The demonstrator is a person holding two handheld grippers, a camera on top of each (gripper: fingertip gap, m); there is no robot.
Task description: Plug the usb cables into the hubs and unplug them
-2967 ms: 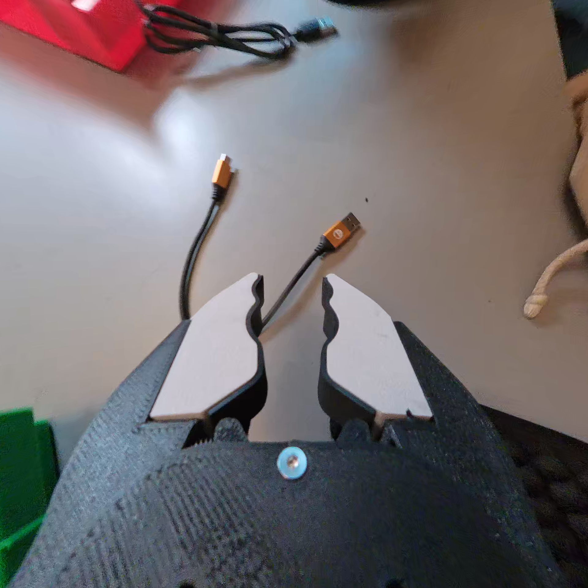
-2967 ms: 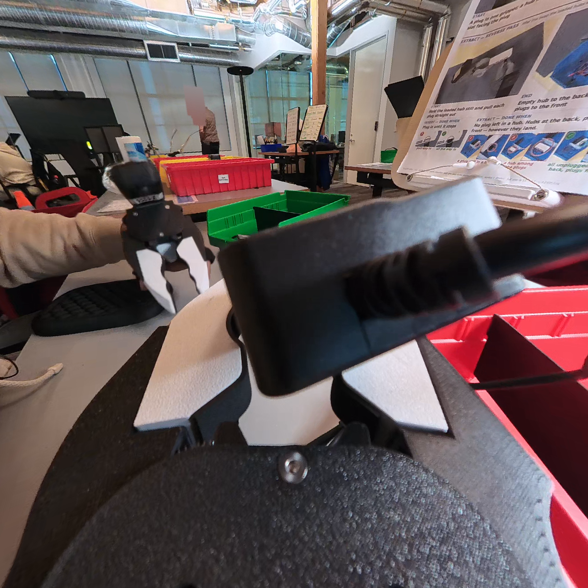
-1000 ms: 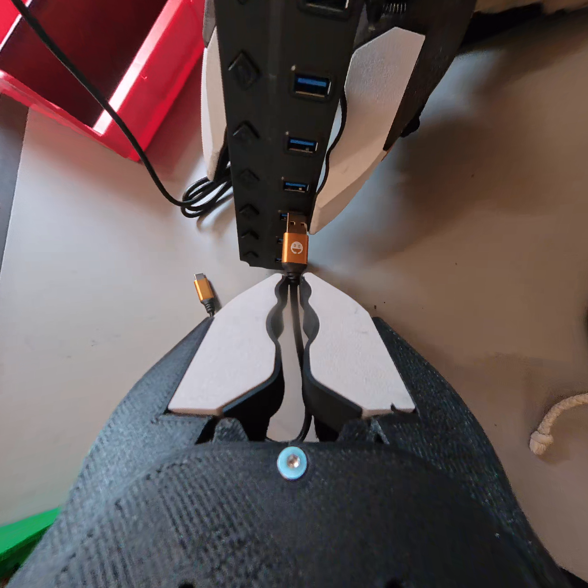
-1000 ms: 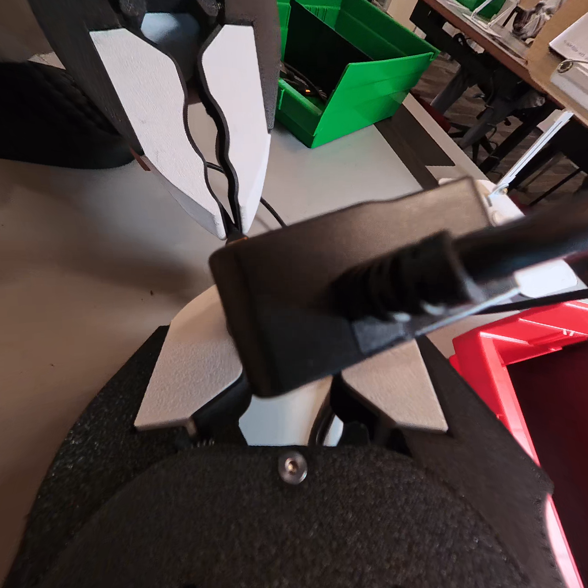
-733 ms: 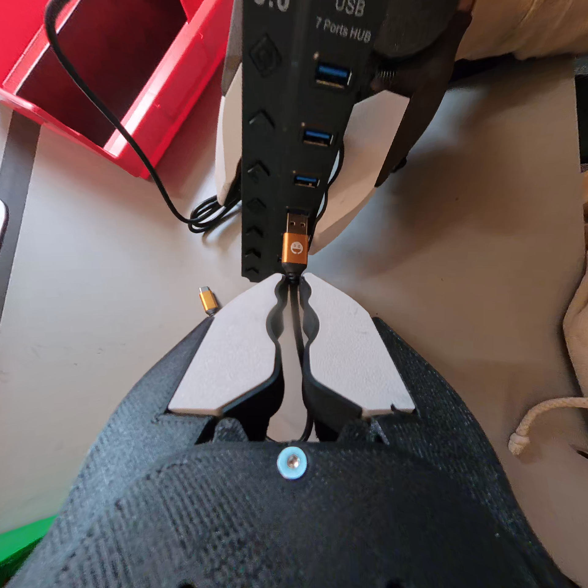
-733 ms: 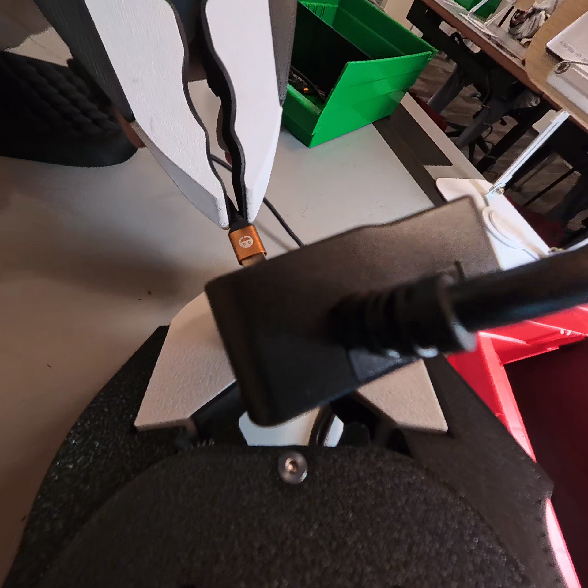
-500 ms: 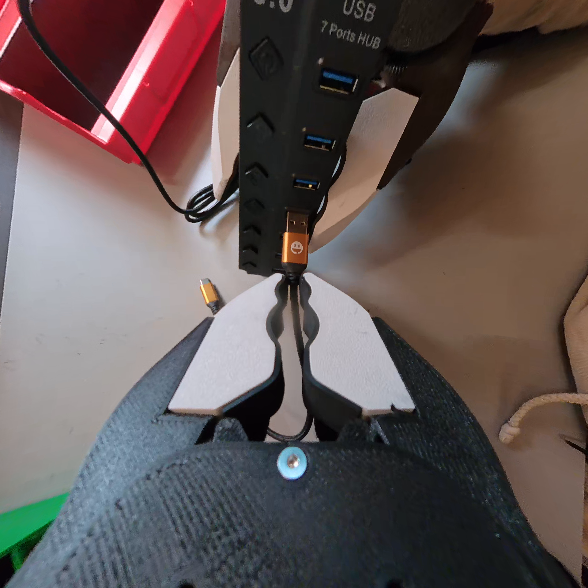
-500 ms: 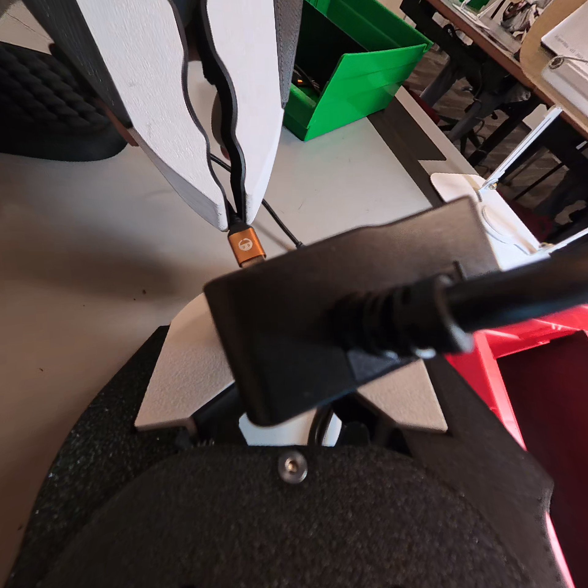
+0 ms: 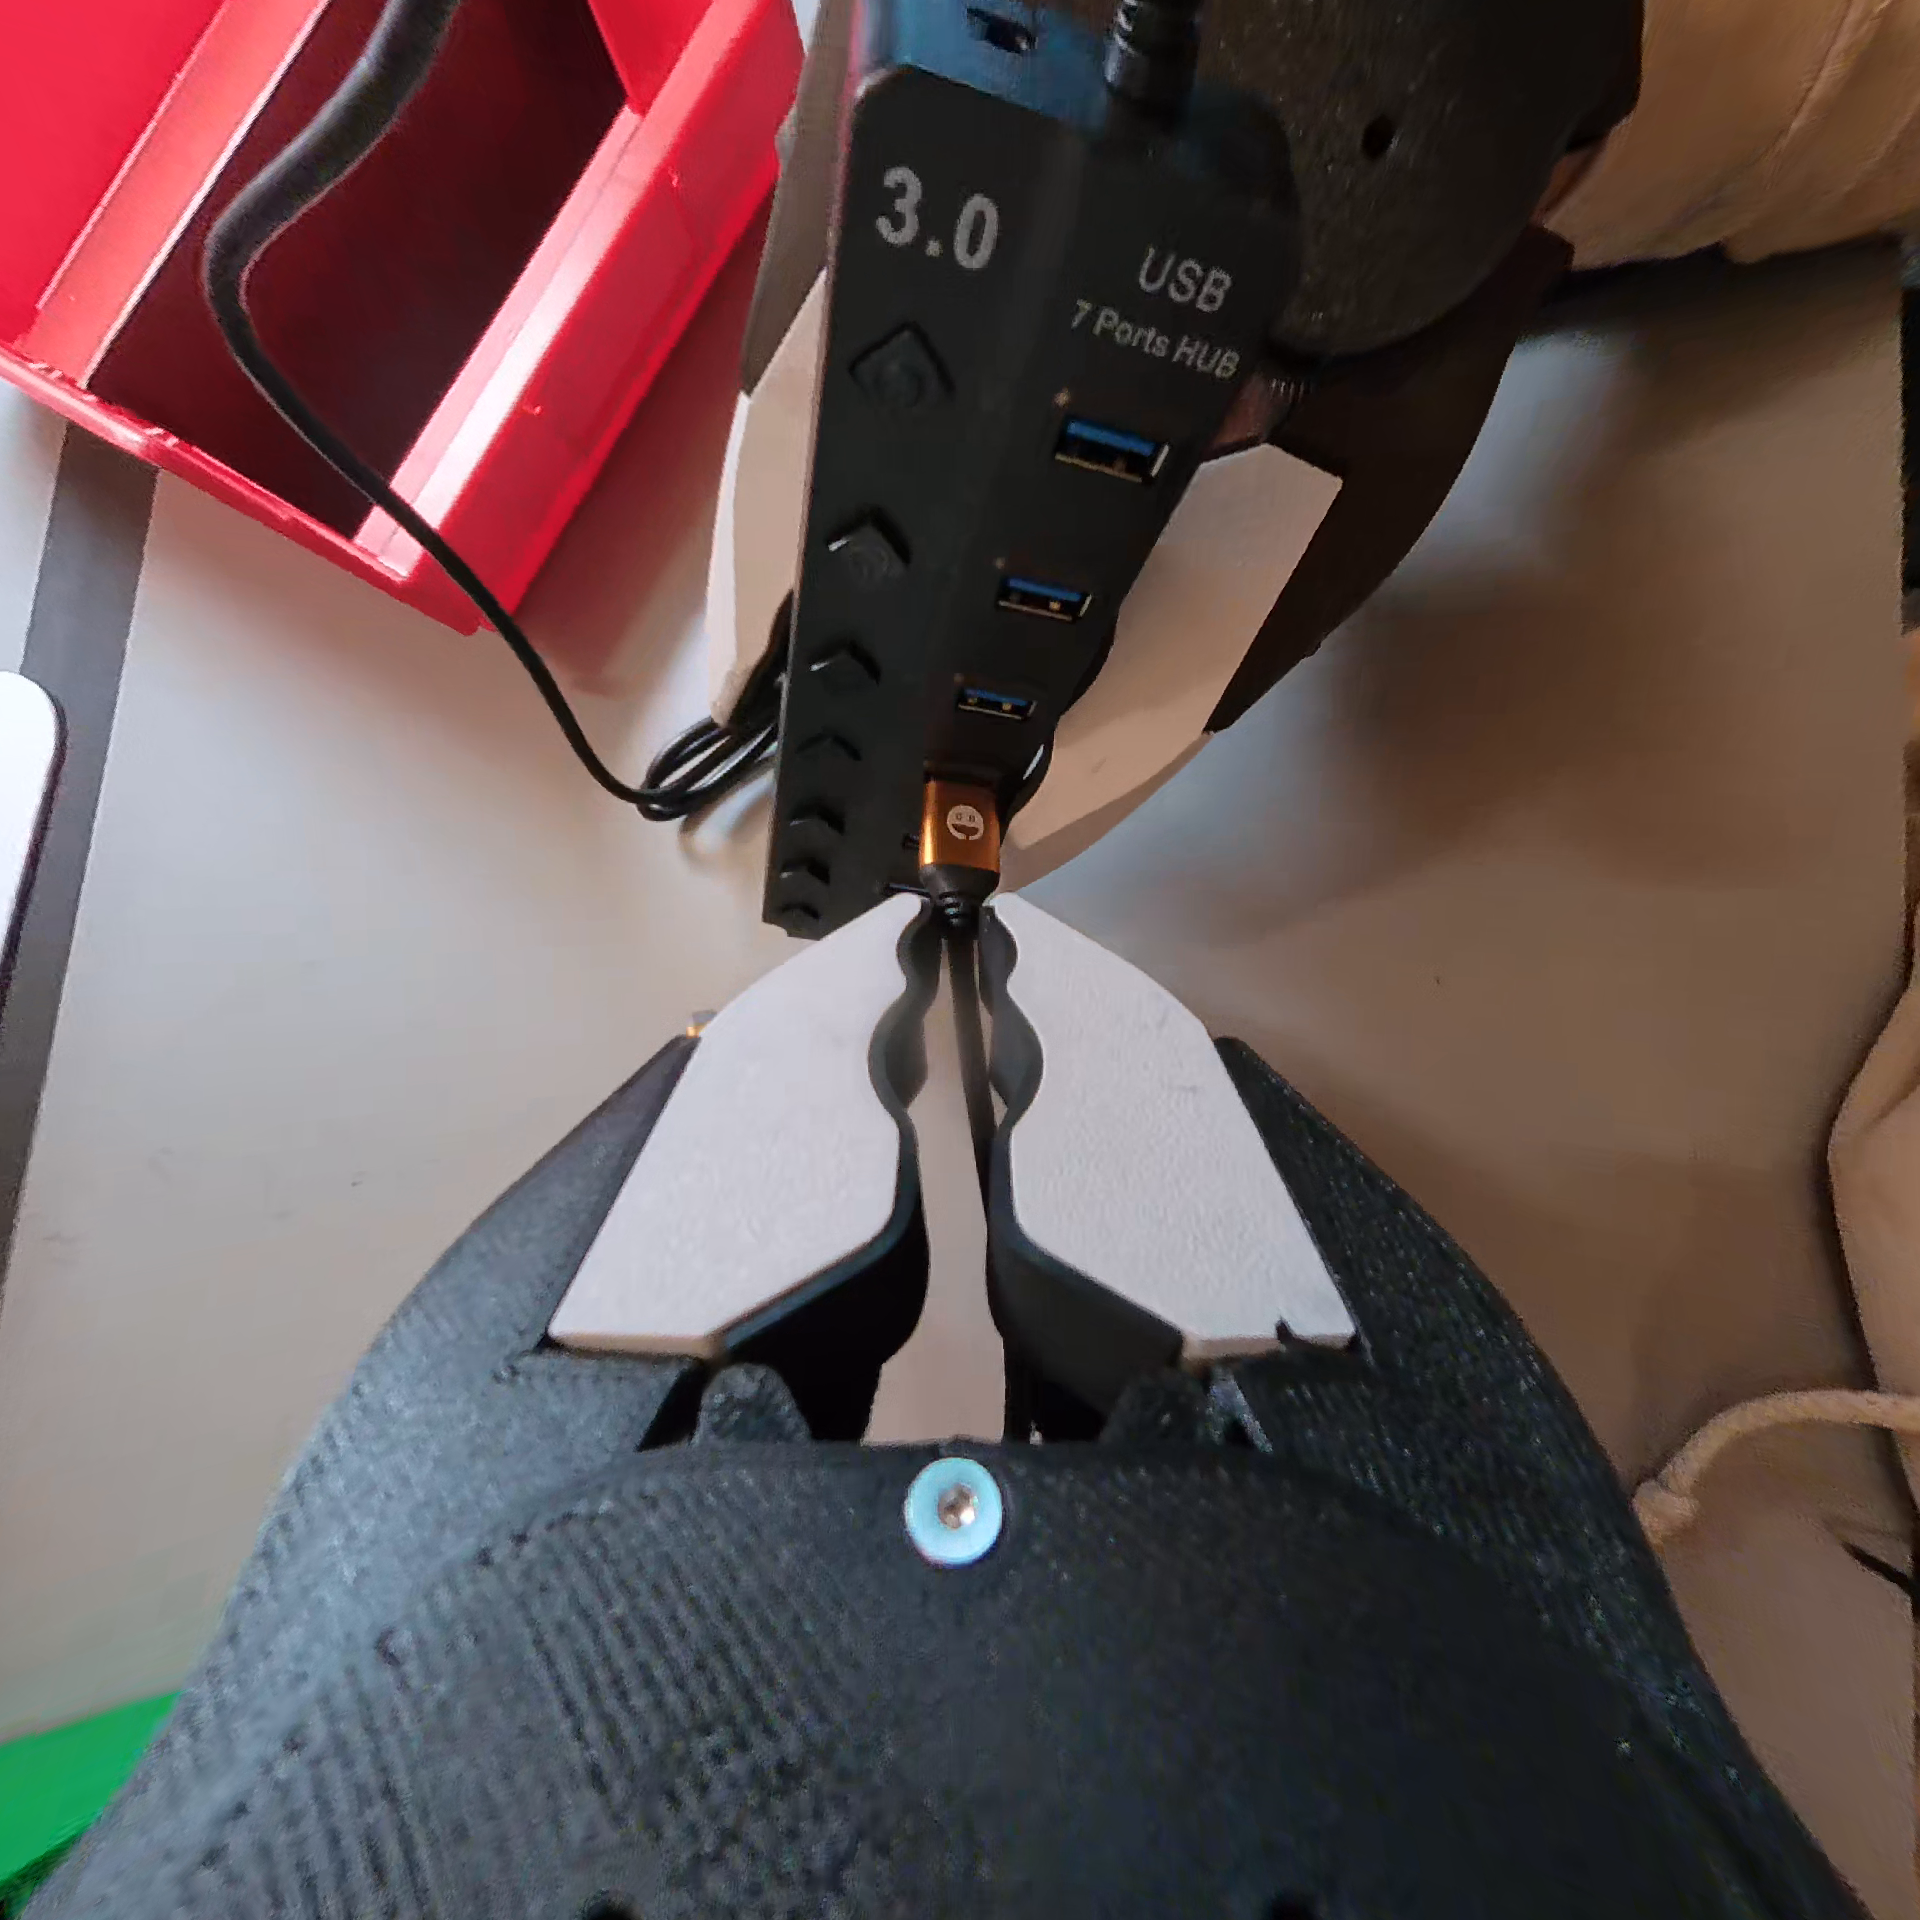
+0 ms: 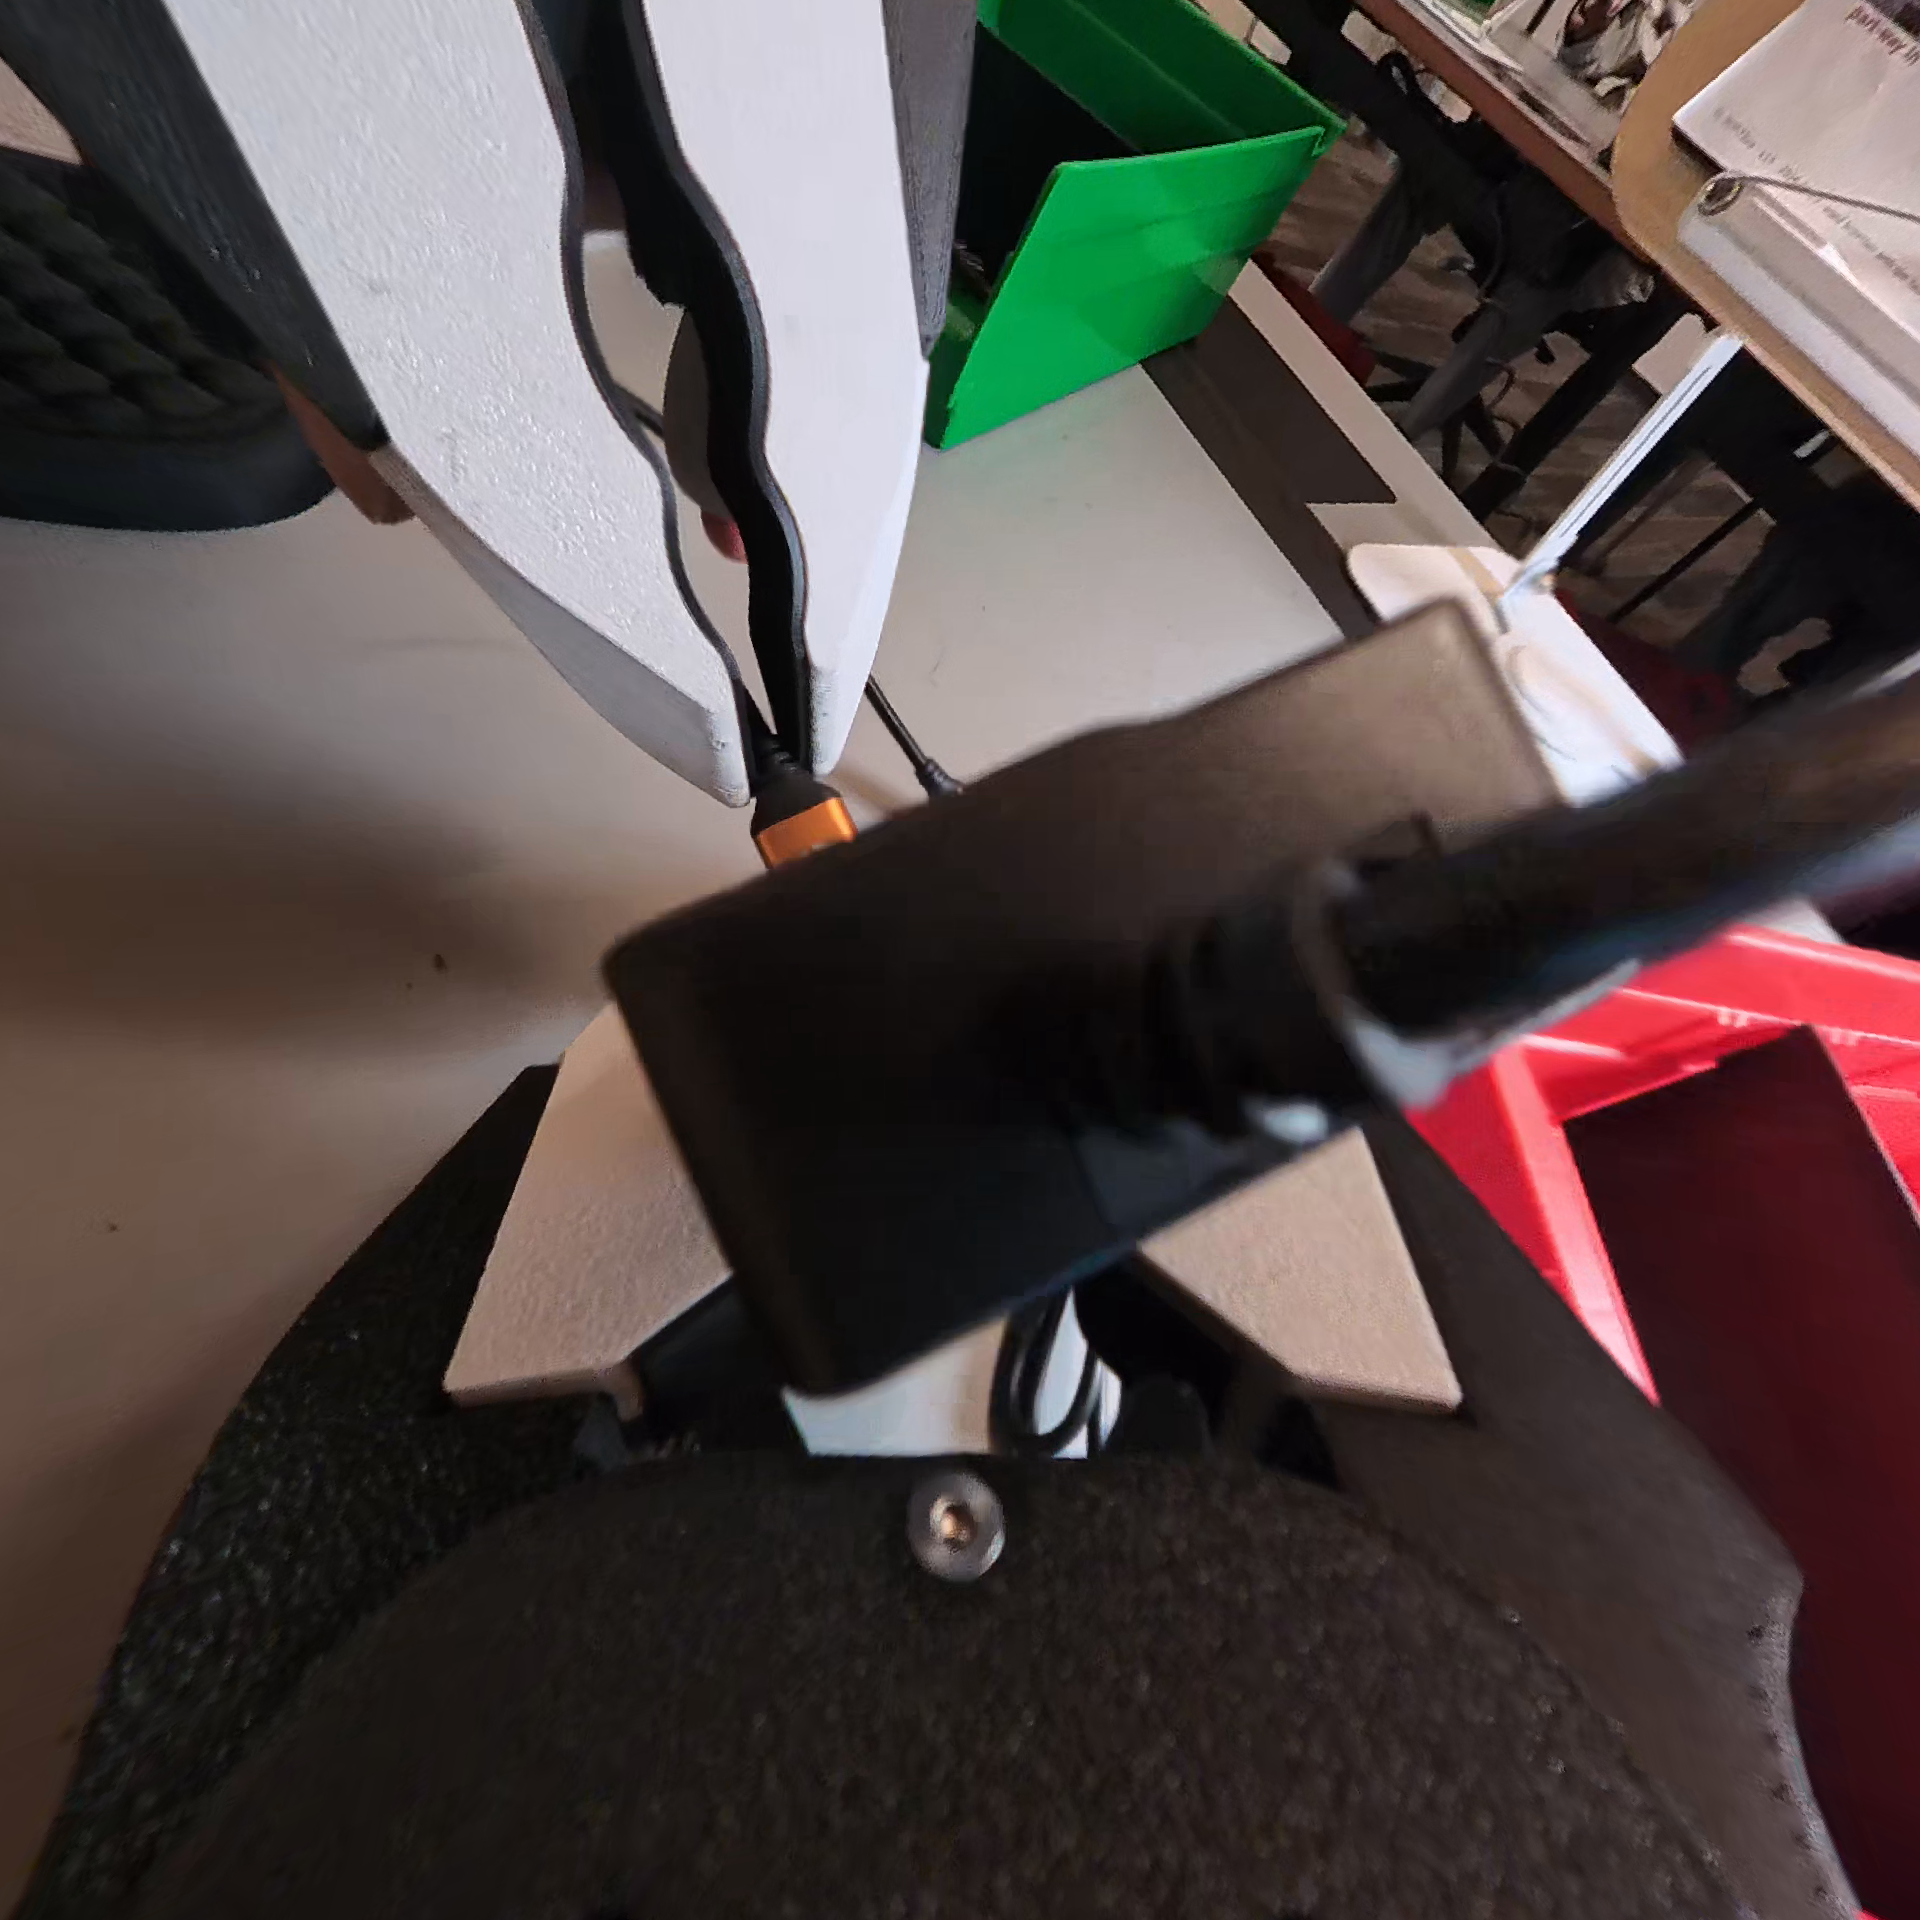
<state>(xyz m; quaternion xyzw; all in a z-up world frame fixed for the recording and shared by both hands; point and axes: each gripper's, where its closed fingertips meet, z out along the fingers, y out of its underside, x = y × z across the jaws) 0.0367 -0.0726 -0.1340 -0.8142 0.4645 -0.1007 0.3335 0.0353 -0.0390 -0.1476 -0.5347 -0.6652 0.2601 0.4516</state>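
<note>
We push the orange USB plug (image 9: 961,840) into the black hub (image 9: 997,499). Our left gripper (image 9: 956,914) pinches its cable; our right gripper (image 10: 935,1340) clamps the hub. Next, we press straight.

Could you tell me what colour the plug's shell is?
Orange, on the plug; the left wrist view shows it best.

The left wrist view is taken from just behind the left gripper (image 9: 954,914), looking steeply down onto the desk (image 9: 312,1039), very close to the hub (image 9: 997,540). The right wrist view is taken from behind the right gripper (image 10: 1018,1247), facing across the desk toward the green bin (image 10: 1122,260). The hub, the orange plug (image 9: 961,842), both grippers and the red bin (image 9: 447,312) are shared by both views.
</note>
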